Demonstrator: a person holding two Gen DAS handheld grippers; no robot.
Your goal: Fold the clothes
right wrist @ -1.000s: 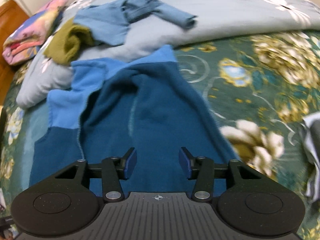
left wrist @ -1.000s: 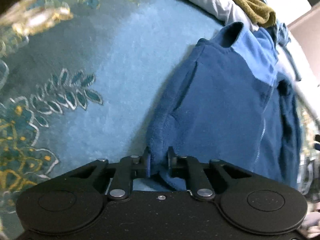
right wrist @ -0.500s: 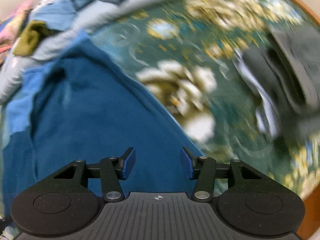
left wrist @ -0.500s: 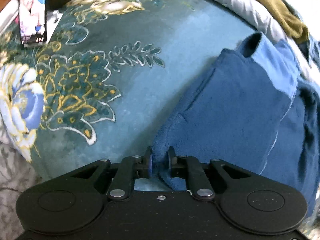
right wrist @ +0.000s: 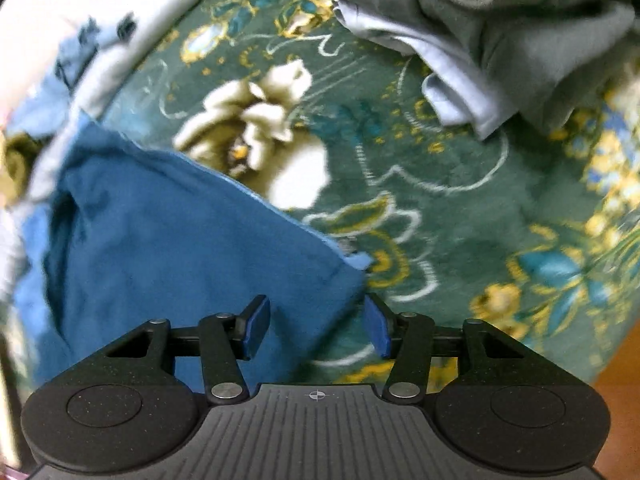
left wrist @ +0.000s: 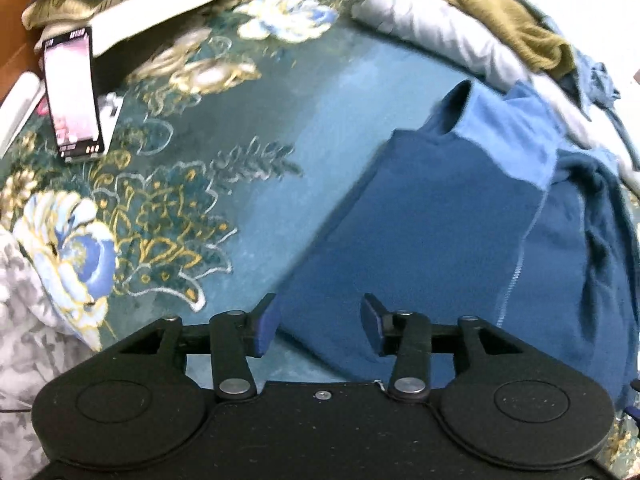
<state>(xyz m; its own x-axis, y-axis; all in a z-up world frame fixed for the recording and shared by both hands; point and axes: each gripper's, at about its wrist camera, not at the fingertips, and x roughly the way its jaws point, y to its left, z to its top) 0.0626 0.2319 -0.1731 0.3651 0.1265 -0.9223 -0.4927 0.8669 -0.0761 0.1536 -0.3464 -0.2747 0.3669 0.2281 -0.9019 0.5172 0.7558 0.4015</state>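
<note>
Across the bed lies a dark green blanket [left wrist: 256,128] patterned with gold and pale flowers, and it carries everything else. On it, a blue fleece jacket [left wrist: 448,216] is spread flat, its lighter blue collar end [left wrist: 516,128] pointing away from the left wrist camera and a zipper line running down its length. Behind the collar sits a pale grey quilt [left wrist: 432,28] with an olive garment [left wrist: 508,24] heaped on top. From the right wrist view, a pile of grey clothes [right wrist: 520,28] rests on the blanket, well apart from the jacket's corner [right wrist: 352,260]. A phone [left wrist: 72,92] with a lit screen stands at the far left. The left claw [left wrist: 318,328] has its fingers spread apart over the jacket's near edge, gripping nothing. The right claw [right wrist: 316,328] is likewise spread wide, just above the jacket's lower corner.
</note>
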